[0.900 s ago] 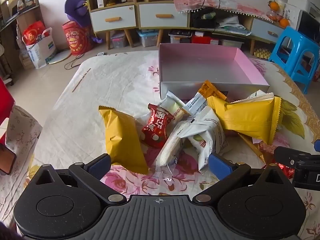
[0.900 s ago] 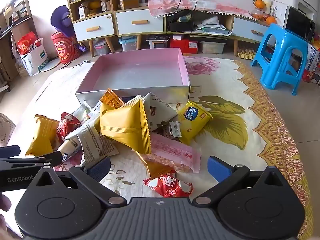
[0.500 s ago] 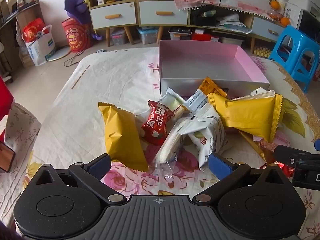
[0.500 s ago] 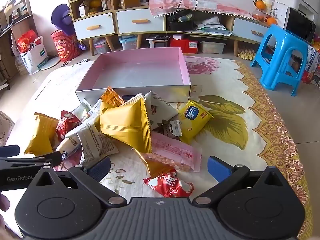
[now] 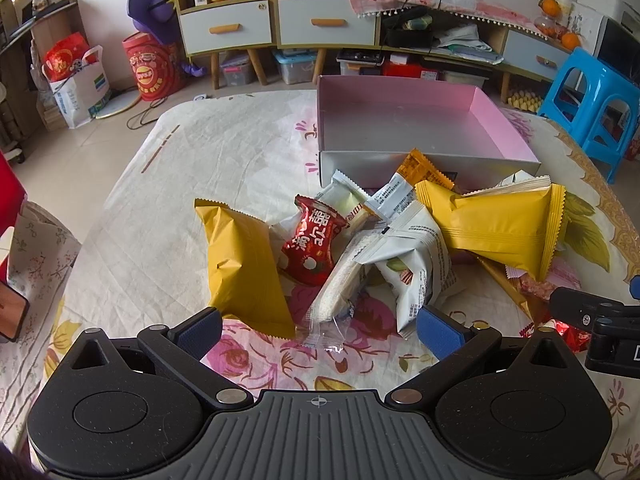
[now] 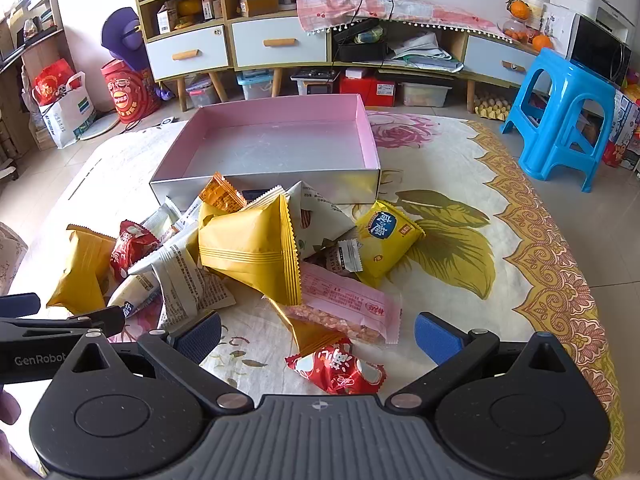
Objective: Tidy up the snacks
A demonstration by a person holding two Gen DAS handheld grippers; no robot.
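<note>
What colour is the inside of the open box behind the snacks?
The box has pink inner walls and a silvery-grey floor; its outside is silver. The right wrist view shows it best.

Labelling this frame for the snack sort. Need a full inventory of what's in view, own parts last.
box: 1, pink inside, silver walls, far side of cloth, nothing in it
large yellow bag: 1, yellow, top of pile, middle
plain yellow bag: 1, yellow, left end of pile
small yellow packet: 1, yellow with blue badge, right of pile
red wrapper: 1, red, between plain yellow bag and white packs
red wrapper near right tool: 1, red, closest to that camera
pink packet: 1, pink, under large yellow bag
orange packet: 1, orange, against box wall
white packs: several, white, mid-pile
floral cloth: 1, cream, under everything
blue stool: 1, blue, floor right
left tool: open, holds nothing
right tool: open, holds nothing
</note>
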